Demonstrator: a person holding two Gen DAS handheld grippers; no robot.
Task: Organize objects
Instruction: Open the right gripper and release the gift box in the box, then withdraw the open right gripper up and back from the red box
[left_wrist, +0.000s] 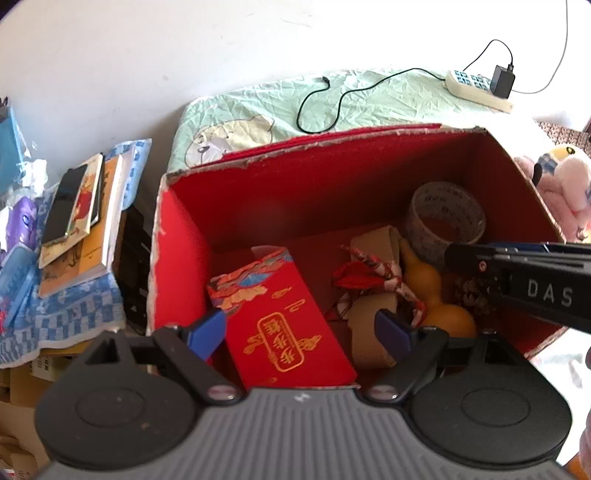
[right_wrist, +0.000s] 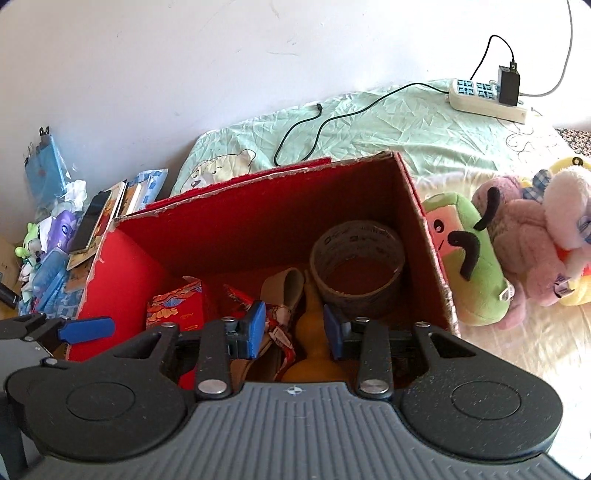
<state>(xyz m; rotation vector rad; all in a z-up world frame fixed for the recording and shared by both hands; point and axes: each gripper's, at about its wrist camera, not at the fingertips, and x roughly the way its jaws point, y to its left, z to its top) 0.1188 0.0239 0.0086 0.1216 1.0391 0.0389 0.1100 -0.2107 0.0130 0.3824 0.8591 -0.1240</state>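
An open red cardboard box (left_wrist: 177, 258) (right_wrist: 118, 266) holds a red packet with gold print (left_wrist: 288, 328) (right_wrist: 177, 306), a yellow gourd (left_wrist: 428, 291) (right_wrist: 310, 317) tied with a red tassel (left_wrist: 354, 277), a roll of printed tape (left_wrist: 443, 218) (right_wrist: 354, 262) and beige tape rolls (left_wrist: 369, 332). My left gripper (left_wrist: 299, 332) hangs wide open over the packet at the box's near edge, touching nothing. My right gripper (right_wrist: 295, 330) is partly open above the gourd and ribbon, not clamped on either. In the left wrist view it reaches in from the right (left_wrist: 517, 273).
The box rests on a bed with a green pillowcase (right_wrist: 369, 125). A power strip with a charger (right_wrist: 487, 96) and black cable lies at the back. Plush toys (right_wrist: 517, 240) lie right of the box. Books and a phone (left_wrist: 70, 206) are stacked at the left.
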